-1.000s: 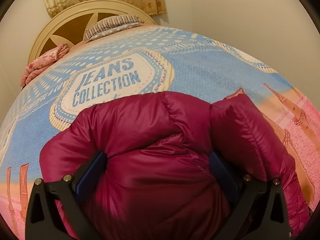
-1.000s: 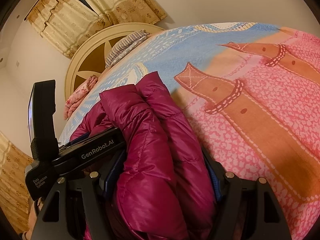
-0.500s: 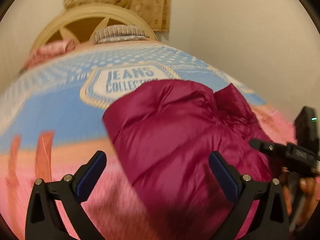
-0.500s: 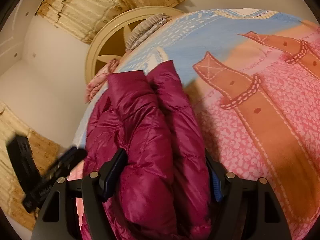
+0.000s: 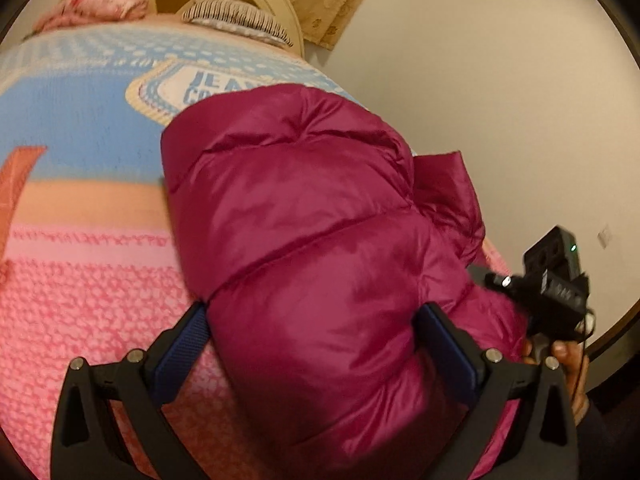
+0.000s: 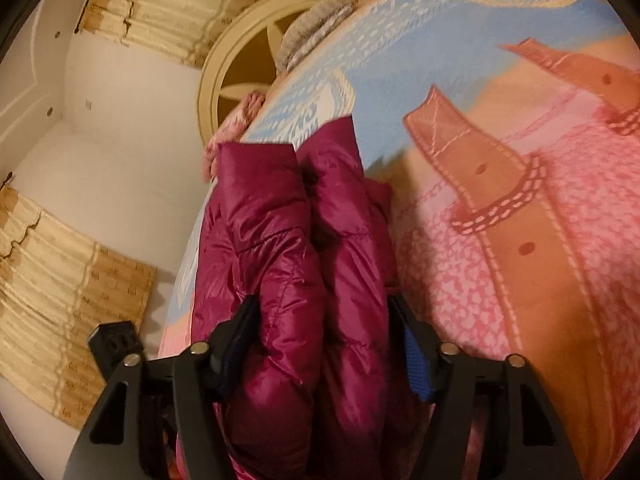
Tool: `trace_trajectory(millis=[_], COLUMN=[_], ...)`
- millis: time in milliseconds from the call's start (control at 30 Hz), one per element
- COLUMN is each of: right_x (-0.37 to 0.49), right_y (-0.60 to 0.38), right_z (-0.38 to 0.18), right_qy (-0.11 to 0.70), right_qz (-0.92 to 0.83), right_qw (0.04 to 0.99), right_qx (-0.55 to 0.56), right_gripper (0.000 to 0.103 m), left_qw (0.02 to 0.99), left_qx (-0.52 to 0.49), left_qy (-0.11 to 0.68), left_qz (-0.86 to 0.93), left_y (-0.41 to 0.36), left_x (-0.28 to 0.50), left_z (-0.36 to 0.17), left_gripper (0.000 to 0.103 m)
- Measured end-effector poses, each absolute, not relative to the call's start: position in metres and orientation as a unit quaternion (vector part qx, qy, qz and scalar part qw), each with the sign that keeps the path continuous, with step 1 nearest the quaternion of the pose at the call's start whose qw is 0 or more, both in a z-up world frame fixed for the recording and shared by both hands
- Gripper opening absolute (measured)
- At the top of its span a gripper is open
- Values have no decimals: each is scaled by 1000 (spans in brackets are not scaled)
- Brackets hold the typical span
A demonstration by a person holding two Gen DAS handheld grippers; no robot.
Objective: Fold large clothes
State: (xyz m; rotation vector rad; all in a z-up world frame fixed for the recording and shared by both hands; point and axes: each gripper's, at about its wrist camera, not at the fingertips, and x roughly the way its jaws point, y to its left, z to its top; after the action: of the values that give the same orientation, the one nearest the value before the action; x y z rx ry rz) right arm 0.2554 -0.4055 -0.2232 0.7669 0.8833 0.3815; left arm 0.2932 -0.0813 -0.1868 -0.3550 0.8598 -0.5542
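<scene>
The bed (image 5: 80,280), under its blue-and-pink printed cover, carried the magenta puffer jacket (image 5: 312,220), folded into a thick bundle near the edge. Half a second before, the left gripper (image 5: 312,340) had stood spread with the bundle only partly between its fingers; now both pads pressed the jacket's near end. The right gripper (image 6: 324,332) had just been closing, clamped on the stacked layers. With both ends gripped, the bundle seemed ready for shifting or a last fold.
</scene>
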Motion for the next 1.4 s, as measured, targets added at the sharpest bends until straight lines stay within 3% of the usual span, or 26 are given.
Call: trace_trajectory(millis=[33, 200, 300, 400, 833, 1400], right_x=[258, 258, 248, 237, 214, 235], right_y=[-404, -402, -395, -383, -298, -152], right_z=[-225, -224, -215, -205, -196, -197], right_qy=[418, 408, 393, 382, 386, 420], right_qz=[192, 215, 223, 235, 306, 390], right_qw=[814, 812, 818, 820, 794, 754], right_qx=[355, 357, 356, 357, 356, 321], right_gripper=[53, 32, 28, 27, 26, 26], left_qw=[856, 866, 872, 883, 921, 940], left_qx=[-176, -160, -164, -153, -129, -104], left_qy=[405, 392, 381, 361, 314, 315], left_qz=[-270, -267, -260, -258, -189, -78], left_y=[-80, -83, -76, -72, -11, 72], left_x=[293, 280, 267, 249, 170, 126], left_z=[-186, -173, -159, -142, -101, -99], left_gripper=[99, 62, 45, 37, 34, 34])
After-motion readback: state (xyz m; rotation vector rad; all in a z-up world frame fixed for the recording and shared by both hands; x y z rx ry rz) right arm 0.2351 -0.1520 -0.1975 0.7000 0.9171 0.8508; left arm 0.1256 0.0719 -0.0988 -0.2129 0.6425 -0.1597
